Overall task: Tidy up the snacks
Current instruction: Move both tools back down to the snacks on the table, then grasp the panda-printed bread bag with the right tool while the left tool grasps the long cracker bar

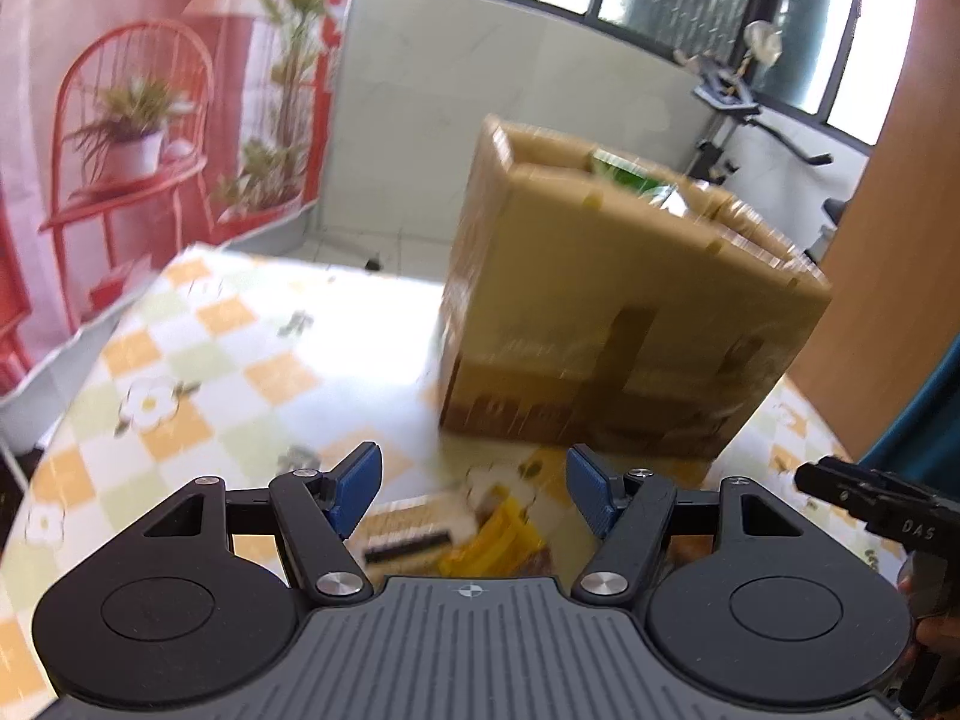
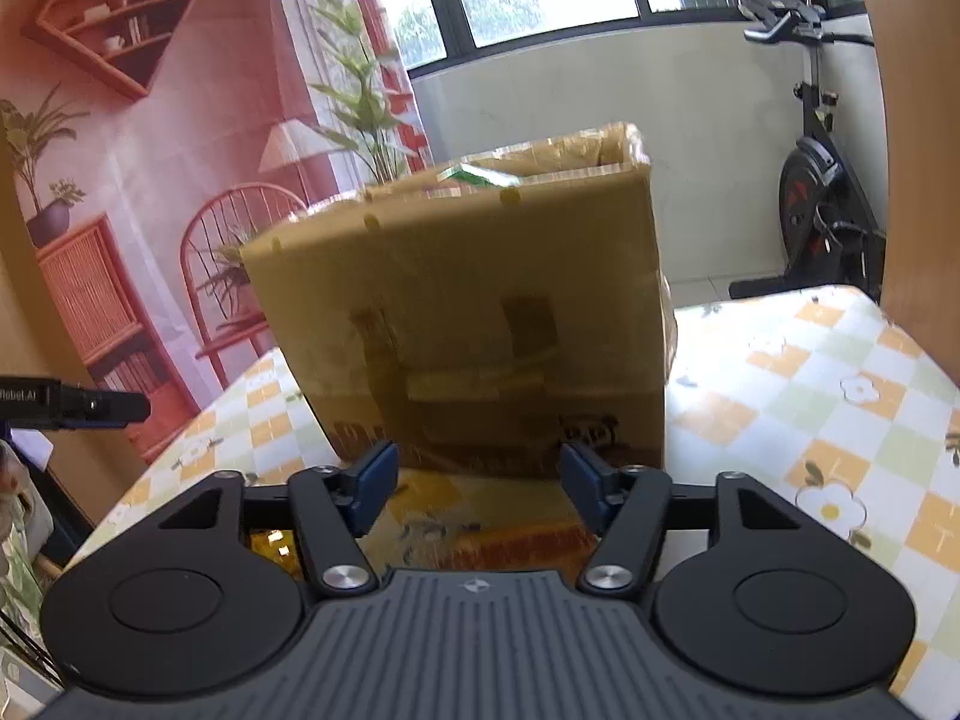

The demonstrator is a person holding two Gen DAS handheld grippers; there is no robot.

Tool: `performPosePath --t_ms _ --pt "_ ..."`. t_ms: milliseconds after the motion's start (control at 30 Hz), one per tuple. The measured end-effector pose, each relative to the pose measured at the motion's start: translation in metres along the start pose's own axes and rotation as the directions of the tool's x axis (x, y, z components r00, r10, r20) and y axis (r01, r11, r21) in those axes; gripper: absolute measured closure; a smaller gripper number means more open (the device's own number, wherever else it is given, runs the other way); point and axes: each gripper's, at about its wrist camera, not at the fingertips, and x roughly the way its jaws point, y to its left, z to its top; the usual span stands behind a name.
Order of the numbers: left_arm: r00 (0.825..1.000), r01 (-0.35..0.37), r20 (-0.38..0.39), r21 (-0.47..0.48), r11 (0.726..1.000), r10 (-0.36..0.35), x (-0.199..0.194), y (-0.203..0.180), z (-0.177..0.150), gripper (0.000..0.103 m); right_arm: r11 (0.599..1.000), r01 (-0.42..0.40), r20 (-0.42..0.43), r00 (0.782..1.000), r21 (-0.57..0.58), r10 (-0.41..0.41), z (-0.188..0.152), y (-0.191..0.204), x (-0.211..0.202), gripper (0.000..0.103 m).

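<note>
A tan cardboard box point(image 1: 624, 312) stands on the checkered tablecloth point(image 1: 198, 372), with a green snack pack point(image 1: 630, 177) poking out of its top. My left gripper point(image 1: 474, 489) is open and empty, low over the table in front of the box. Under it lie a yellow snack pack point(image 1: 498, 540) and a tan packet with a dark strip point(image 1: 408, 534). In the right wrist view the same box point(image 2: 474, 312) fills the middle, the green pack point(image 2: 480, 175) at its top. My right gripper point(image 2: 477, 489) is open and empty, above an orange-brown snack packet point(image 2: 492, 525) on the table.
The right gripper's tip point(image 1: 870, 504) shows at the left view's right edge; the left gripper's tip point(image 2: 78, 405) shows at the right view's left edge. An exercise bike point(image 2: 822, 180) stands past the table. A printed backdrop point(image 1: 120, 120) hangs at the left.
</note>
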Motion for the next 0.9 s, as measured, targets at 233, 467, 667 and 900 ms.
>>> performPosePath --t_ms 233,467,667,900 --pt "0.998 -0.051 -0.046 -0.054 0.997 0.048 0.009 0.011 -0.026 0.033 0.999 0.041 -0.068 0.997 0.031 -0.039 -0.014 -0.012 0.009 0.015" --pt "0.993 -0.091 -0.083 -0.062 0.994 0.086 0.018 0.011 -0.049 0.033 0.998 0.061 -0.128 0.99 0.014 -0.058 -0.025 -0.02 0.023 0.004" --pt "0.99 -0.109 -0.093 -0.056 0.993 0.103 0.021 0.011 -0.063 0.033 0.998 0.016 -0.158 0.987 -0.067 -0.026 -0.034 -0.02 0.042 0.0" --pt "0.988 -0.103 -0.126 -0.078 0.992 0.093 0.028 0.01 -0.073 0.033 0.998 0.01 -0.165 0.986 -0.068 -0.021 -0.046 -0.028 0.061 0.0"
